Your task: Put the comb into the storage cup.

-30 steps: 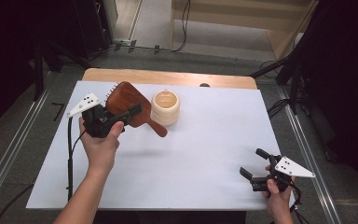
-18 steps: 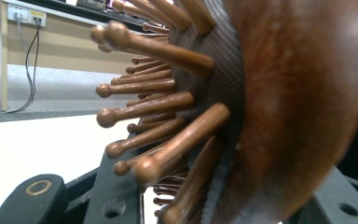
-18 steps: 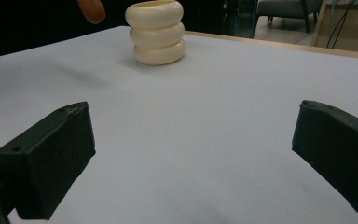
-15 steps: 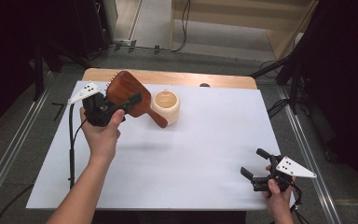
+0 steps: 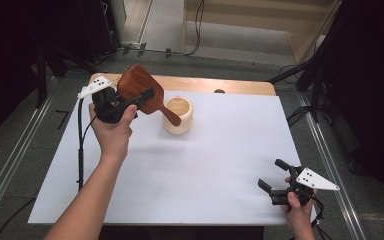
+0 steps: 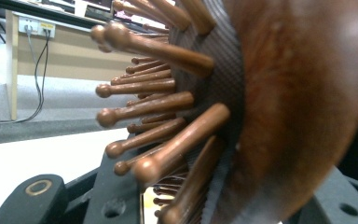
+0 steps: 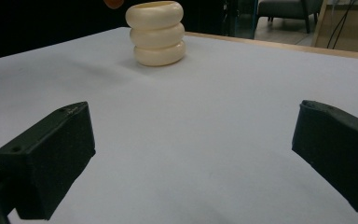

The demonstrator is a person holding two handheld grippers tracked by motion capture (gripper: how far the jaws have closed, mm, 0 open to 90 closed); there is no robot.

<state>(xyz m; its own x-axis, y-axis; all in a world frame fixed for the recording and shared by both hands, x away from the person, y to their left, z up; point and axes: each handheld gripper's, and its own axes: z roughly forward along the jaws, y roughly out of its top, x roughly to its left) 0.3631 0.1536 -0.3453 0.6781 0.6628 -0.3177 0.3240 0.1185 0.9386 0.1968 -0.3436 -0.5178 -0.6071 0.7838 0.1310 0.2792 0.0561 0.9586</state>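
— above the far left of the counter [image 5: 220, 165], what's the left gripper [image 5: 111, 104] carrying?
— a wooden hairbrush [image 5: 142, 92], jaws clamped on its head. in the left gripper view the bristles [image 6: 158, 112] point away from the rounded back.
— which way does it run?
— its long axis slants down and right, handle tip hanging just above the cream ribbed cup [image 5: 178, 115], over the rim.
— so the cup's the target?
— likely. the handle must tip steeper to drop inside.
— anything in the cup?
— i can't see inside well enough to say.
— and the right gripper [image 5: 280, 185]?
— jaws apart, holding nothing, near the counter's front right corner, well apart from the cup. the left hand is far nearer.
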